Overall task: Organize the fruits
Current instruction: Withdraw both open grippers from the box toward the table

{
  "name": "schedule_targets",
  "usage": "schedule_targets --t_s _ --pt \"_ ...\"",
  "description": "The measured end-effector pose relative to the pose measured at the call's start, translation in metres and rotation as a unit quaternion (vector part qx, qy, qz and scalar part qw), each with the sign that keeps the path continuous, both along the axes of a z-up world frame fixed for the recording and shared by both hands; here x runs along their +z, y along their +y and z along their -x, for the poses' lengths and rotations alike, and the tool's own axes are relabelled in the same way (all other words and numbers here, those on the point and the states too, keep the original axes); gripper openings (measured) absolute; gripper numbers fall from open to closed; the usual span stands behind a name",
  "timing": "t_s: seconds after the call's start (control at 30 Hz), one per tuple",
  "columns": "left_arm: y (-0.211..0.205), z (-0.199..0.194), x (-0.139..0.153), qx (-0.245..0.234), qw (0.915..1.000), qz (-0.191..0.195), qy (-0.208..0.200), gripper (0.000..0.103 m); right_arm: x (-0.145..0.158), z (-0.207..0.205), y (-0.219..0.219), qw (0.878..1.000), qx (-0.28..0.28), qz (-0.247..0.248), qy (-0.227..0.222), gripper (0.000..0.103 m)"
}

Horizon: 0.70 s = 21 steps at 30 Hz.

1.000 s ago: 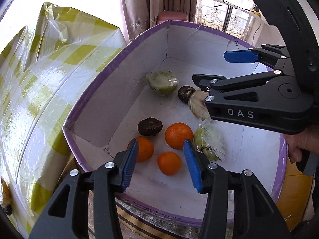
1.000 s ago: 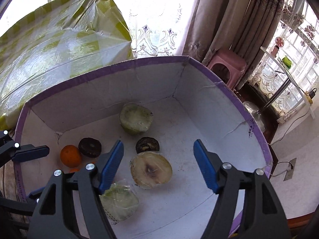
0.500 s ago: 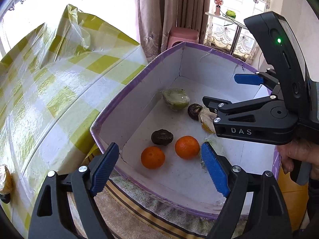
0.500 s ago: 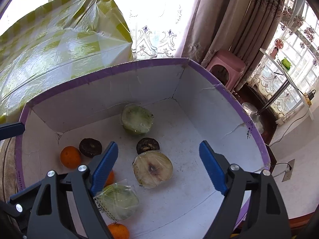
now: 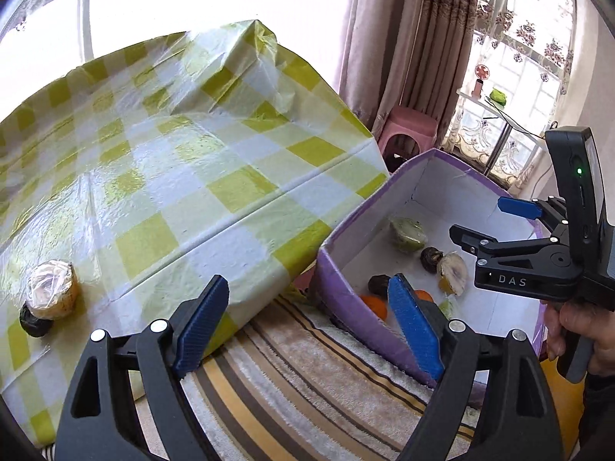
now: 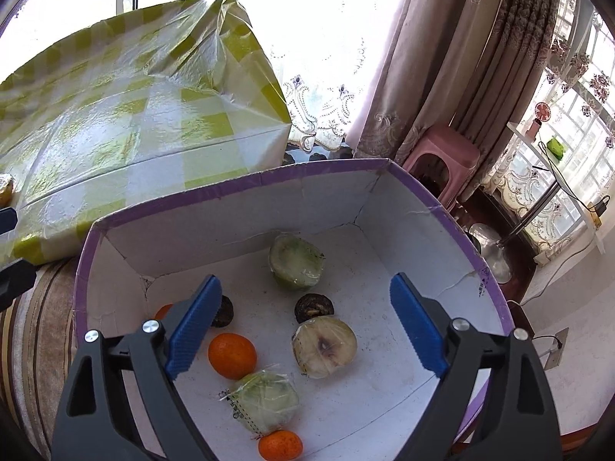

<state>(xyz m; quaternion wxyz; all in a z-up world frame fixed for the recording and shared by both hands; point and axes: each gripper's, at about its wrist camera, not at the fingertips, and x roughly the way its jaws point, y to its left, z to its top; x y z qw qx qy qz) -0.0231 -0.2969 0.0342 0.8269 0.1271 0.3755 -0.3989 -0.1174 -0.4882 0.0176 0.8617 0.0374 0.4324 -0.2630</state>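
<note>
A purple-rimmed white box (image 6: 238, 188) holds oranges (image 6: 232, 355), dark round fruits (image 6: 314, 307), two green wrapped halves (image 6: 296, 265) and a pale wrapped half fruit (image 6: 324, 346). My right gripper (image 6: 303, 334) is open and empty above the box. My left gripper (image 5: 307, 326) is open and empty, outside the box (image 5: 346, 307) over the striped cloth. A wrapped pale fruit (image 5: 52, 294) and a dark fruit (image 5: 34, 322) lie on the checked table at far left. The right gripper also shows in the left wrist view (image 5: 496, 223).
A table with a yellow-and-white checked plastic cover (image 5: 173, 161) stands left of the box. A striped cloth (image 5: 300, 384) lies under the box. A pink stool (image 6: 442, 161), curtains and a glass side table (image 6: 553, 176) are behind.
My left gripper has pulled back out of the box and swung left toward the table, its jaws opening wider. The right gripper has risen a little above the box.
</note>
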Motion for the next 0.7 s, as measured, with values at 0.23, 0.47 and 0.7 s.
schedule_targets --t_s 0.23,0.47,0.7 --pt "0.053 -0.018 0.006 0.058 0.9979 0.028 0.008 0.082 0.011 -0.018 0.038 0.999 0.04 -0.017 -0.029 0.092" --pt "0.109 -0.027 0.009 0.11 0.9923 0.053 0.02 0.082 0.016 -0.044 0.092 0.992 0.105 -0.049 -0.04 0.093" --pt "0.174 -0.042 0.006 0.179 0.9798 0.077 0.045 0.081 0.015 -0.065 0.142 0.984 0.161 -0.07 -0.038 0.094"
